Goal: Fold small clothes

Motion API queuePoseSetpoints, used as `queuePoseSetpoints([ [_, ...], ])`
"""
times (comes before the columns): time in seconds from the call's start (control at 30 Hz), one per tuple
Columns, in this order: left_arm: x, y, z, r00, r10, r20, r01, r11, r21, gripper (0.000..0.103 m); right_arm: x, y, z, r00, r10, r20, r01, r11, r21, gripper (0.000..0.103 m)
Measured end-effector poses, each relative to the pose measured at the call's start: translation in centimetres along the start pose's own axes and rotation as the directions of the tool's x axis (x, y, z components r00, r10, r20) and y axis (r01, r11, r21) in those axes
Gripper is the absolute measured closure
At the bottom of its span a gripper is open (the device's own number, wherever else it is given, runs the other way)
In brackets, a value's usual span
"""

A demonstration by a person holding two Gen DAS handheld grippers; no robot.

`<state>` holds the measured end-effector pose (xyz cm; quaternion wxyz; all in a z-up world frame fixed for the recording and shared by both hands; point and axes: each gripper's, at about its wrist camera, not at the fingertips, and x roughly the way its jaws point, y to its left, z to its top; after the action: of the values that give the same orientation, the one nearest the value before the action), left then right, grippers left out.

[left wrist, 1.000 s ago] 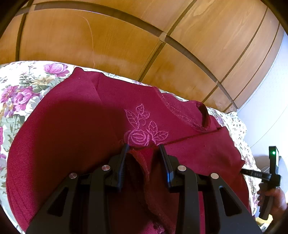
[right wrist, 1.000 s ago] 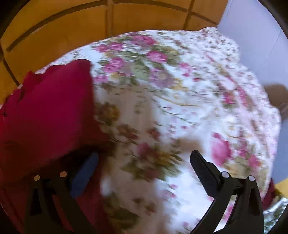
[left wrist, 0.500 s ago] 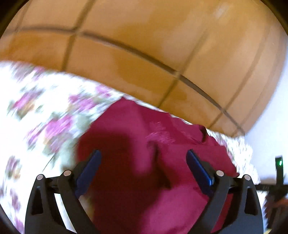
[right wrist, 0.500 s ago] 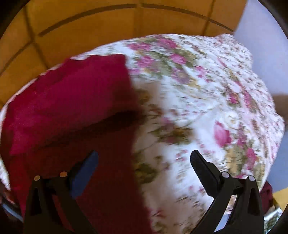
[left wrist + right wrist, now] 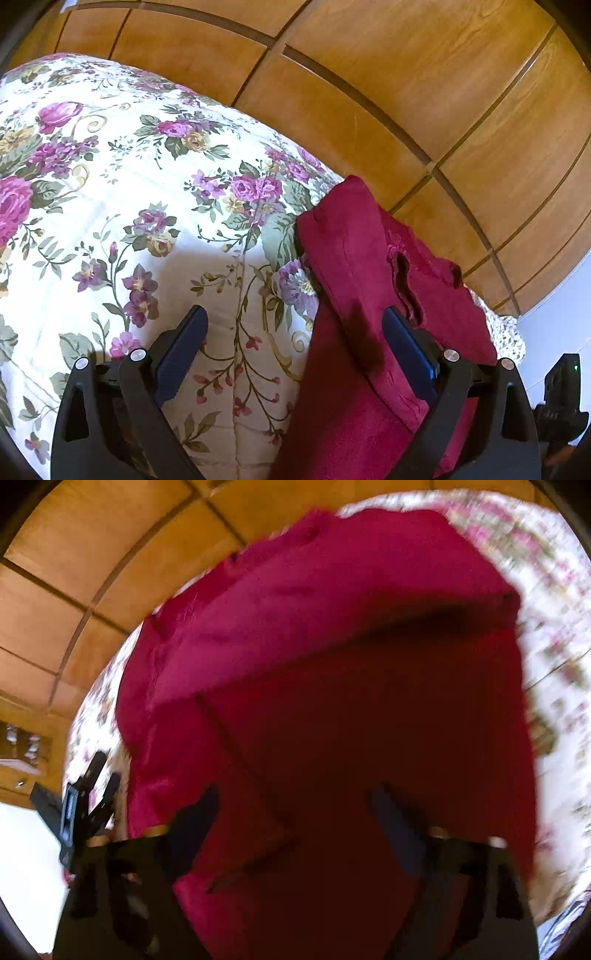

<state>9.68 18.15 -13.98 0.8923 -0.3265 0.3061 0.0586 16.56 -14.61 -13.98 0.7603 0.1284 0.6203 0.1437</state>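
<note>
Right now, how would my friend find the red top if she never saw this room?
Look for the bed with the flowery quilt in front of the wooden panelled wall. On the quilt, near that wall, lies the dark red top, partly folded over itself. It is the only plain, single-coloured cloth there, with a flower stitched into it in matching thread.

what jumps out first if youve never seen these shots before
The crimson garment fills the right wrist view, folded over on itself, with the open right claw above it. In the left wrist view the rose-printed bedspread dominates, with the open left claw at the garment's left edge, wooden panels behind.
</note>
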Motion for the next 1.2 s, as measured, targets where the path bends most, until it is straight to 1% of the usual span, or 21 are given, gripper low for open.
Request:
queuePoseSetpoints([
  [0.07,0.3,-0.2,-0.1,1.0,0.002,-0.004,-0.002,1.0,0.001,0.009,0.3,1.2,-0.2,0.999,-0.053,0.007,0.054,0.995,-0.08,0.031],
  [0.1,0.4,-0.1,-0.1,1.0,0.002,-0.006,-0.002,1.0,-0.001,0.009,0.3,1.7,-0.3,0.997,-0.077,0.012,0.078,0.99,-0.12,0.036],
  [0.13,0.4,0.1,0.0,1.0,0.002,-0.008,-0.002,1.0,-0.003,0.009,0.4,1.7,-0.1,0.996,-0.084,0.013,0.085,0.986,-0.144,0.044],
  [0.17,0.5,0.2,0.0,1.0,0.002,-0.009,-0.002,1.0,-0.005,0.009,0.5,2.1,-0.3,0.996,-0.084,0.013,0.085,0.982,-0.167,0.05],
  [0.23,0.5,0.1,0.0,1.0,0.007,-0.012,-0.007,1.0,-0.001,0.009,0.6,2.5,-0.4,0.997,-0.075,0.007,0.075,0.98,-0.185,0.069],
  [0.3,0.5,-0.1,0.2,1.0,0.016,-0.026,-0.015,1.0,0.009,0.009,0.9,2.8,-0.5,0.998,-0.063,0.004,0.063,0.978,-0.197,0.08],
  [0.4,0.3,-0.2,0.5,0.999,0.035,-0.042,-0.034,0.999,0.019,0.009,0.9,3.5,-0.2,0.998,-0.056,0.013,0.057,0.974,-0.219,0.092],
  [0.43,0.1,-0.1,0.5,0.998,0.044,-0.042,-0.043,0.999,0.019,0.009,0.9,3.7,0.0,0.999,-0.046,0.013,0.048,0.975,-0.219,0.095],
  [0.47,-0.2,0.0,0.4,0.998,0.048,-0.042,-0.047,0.999,0.018,0.009,0.7,4.1,0.2,1.0,-0.013,0.012,0.016,0.975,-0.219,0.097],
  [0.5,-0.5,0.2,0.4,0.998,0.051,-0.043,-0.05,0.999,0.021,0.009,0.4,4.5,0.3,1.0,0.014,0.012,-0.011,0.976,-0.219,0.097],
  [0.63,-1.2,0.4,-0.2,0.997,0.054,-0.048,-0.051,0.997,0.057,0.009,0.2,5.7,0.5,1.0,-0.004,0.026,0.01,0.969,-0.246,0.097],
  [0.77,-1.3,0.4,-0.4,0.997,0.055,-0.051,-0.052,0.996,0.066,0.009,0.4,5.0,0.9,1.0,-0.012,0.015,0.015,0.977,-0.215,0.097],
  [0.8,-1.1,0.2,-0.4,0.997,0.053,-0.058,-0.049,0.996,0.073,0.009,0.2,4.5,0.9,0.999,-0.023,0.024,0.027,0.981,-0.194,0.09],
  [0.83,-1.1,0.1,-0.5,0.997,0.052,-0.061,-0.047,0.996,0.079,0.009,-0.4,3.8,0.9,0.999,-0.031,0.037,0.037,0.985,-0.171,0.063],
  [0.87,-1.0,0.1,-0.5,0.997,0.054,-0.063,-0.048,0.995,0.083,0.009,-0.8,3.2,1.1,0.997,-0.043,0.064,0.051,0.989,-0.135,0.047],
  [0.9,-0.9,0.0,-0.6,0.996,0.058,-0.063,-0.053,0.995,0.087,0.009,-1.3,2.8,1.1,0.996,-0.039,0.085,0.049,0.992,-0.117,0.038],
  [0.93,-0.8,-0.1,-0.6,0.996,0.061,-0.065,-0.055,0.994,0.09,0.009,-1.7,2.6,1.3,0.995,-0.01,0.102,0.021,0.993,-0.114,0.045],
  [1.0,-0.6,-0.2,-0.7,0.995,0.069,-0.069,-0.062,0.993,0.098,0.009,-2.0,2.9,1.4,0.993,0.026,0.112,-0.011,0.991,-0.134,0.054],
  [1.07,-0.5,-0.3,-0.7,0.995,0.075,-0.072,-0.067,0.992,0.104,0.009,-1.2,3.8,1.4,0.995,0.054,0.089,-0.037,0.982,-0.184,0.059],
  [1.13,-0.4,-0.4,-0.8,0.994,0.075,-0.076,-0.067,0.992,0.11,0.009,0.0,4.4,1.3,0.998,0.027,0.065,-0.013,0.976,-0.218,0.062],
  [1.2,-0.4,-0.3,-0.7,0.994,0.074,-0.079,-0.066,0.992,0.109,0.009,1.7,4.2,1.2,0.999,-0.029,0.021,0.033,0.977,-0.209,0.062],
])
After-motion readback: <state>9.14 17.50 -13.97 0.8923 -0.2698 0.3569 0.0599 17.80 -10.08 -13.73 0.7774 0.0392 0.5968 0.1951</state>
